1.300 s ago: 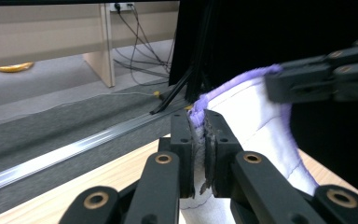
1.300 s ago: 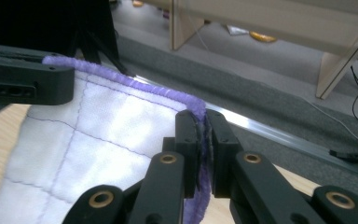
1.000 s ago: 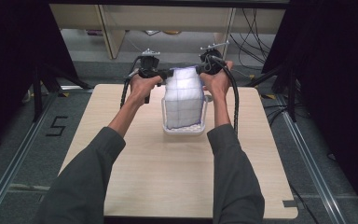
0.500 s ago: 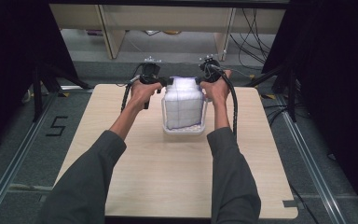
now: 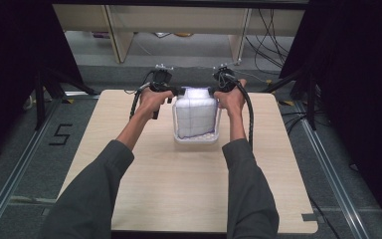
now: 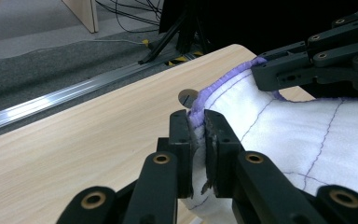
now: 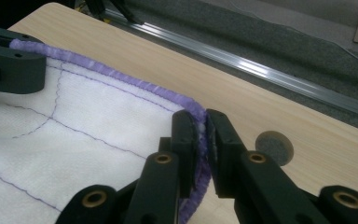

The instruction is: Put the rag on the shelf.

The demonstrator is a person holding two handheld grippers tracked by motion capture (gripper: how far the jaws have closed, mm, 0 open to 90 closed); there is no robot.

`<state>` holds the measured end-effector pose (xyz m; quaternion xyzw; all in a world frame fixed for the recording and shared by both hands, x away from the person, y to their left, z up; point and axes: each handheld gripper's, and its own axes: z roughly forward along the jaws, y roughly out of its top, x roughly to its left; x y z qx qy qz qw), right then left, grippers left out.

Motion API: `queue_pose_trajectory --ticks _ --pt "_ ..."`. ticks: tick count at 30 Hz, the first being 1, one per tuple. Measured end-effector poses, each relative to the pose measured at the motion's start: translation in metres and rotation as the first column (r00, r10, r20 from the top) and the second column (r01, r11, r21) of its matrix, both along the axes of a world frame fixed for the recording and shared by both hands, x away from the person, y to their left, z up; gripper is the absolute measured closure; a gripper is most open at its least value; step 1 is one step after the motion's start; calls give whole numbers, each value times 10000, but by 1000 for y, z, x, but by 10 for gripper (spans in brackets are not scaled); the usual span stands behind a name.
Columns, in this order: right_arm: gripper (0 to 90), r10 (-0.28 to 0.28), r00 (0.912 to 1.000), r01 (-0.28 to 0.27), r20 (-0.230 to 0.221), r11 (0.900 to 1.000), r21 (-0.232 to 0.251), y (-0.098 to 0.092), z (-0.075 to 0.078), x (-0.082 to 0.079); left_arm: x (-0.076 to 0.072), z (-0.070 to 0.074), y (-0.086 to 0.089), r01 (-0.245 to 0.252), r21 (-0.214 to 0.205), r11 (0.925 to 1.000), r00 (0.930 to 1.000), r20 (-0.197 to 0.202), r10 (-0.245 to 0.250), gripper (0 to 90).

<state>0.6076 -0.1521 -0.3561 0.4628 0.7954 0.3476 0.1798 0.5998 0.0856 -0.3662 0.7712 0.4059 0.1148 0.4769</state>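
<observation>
Both hands have sunk a little since the earlier frames, the far edge of the white quilted cloth (image 5: 195, 115) coming down with them. It drapes from the grippers to the table (image 5: 129, 194) — near end resting folded at mid-table.

Left gripper (image 6: 198, 122) — jaws clamped on the purple-bound far left corner, cloth pinched between the pads. Right gripper (image 7: 201, 122) — pinching the far right corner; its jaws have just been easing apart, though hem is seen between them and the grip looks light.

Step, as judged: laying the cloth down, likely a fold being finished. Next move calls for lowering both corners evenly onto the lower layer, edges lined up, then letting go together.
</observation>
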Motion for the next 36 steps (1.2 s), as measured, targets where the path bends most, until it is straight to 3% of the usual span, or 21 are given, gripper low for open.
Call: queue_pose_trajectory --ticks 4,5,6,8,11,12,17,23,25,27,28,32,34,36 --pt "725 -123 9999 123 63 9999 -97 -2 0 1 -1 1 4 -38 -298 9995 9999 -111 35 717" --pt "711 -368 9992 369 -183 9993 91 -2 2 -1 -1 2 6 -53 -389 9992 9999 -93 49 708" --pt "697 -350 9994 351 -56 9992 169 -3 2 -1 -1 3 7 -85 -451 9989 9999 -94 81 699" --pt "689 -317 9995 317 -3 9994 161 -6 6 -2 -2 5 11 -120 -284 9995 9999 -122 117 669" --pt "671 -369 9992 365 176 9991 205 -10 10 -4 -4 8 15 -196 -453 9988 9997 -120 191 639" --pt "664 -479 9988 477 54 9983 326 -10 11 -6 -5 9 17 -239 -492 9985 9997 -113 234 636" --pt "634 -630 9976 616 300 9970 463 -16 18 -9 -8 13 20 -157 -461 9988 9998 -107 152 577" --pt "590 -477 9966 452 671 9982 386 -25 26 -15 -16 17 24 -224 -16 9997 9997 -25 224 481" --pt "567 -522 9974 498 492 9976 471 -25 29 -19 -19 18 25 -372 -79 9993 9993 -70 372 442" --pt "533 -407 9972 375 625 9979 525 -25 31 -20 -23 19 28 -317 120 9994 9995 -23 318 403" --pt "521 -519 9976 489 458 9966 660 -24 33 -23 -25 20 30 -314 133 9994 9995 14 314 387" --pt "480 -203 9978 164 630 9979 621 -23 40 -31 -34 24 38 -470 -143 9988 9989 46 470 362" --pt "475 -143 9975 97 694 9978 659 -23 42 -35 -38 25 43 -550 7 9985 9982 232 550 359" --pt "466 -100 9977 45 677 9967 805 -23 44 -40 -41 25 47 -545 -134 9984 9982 238 548 354"
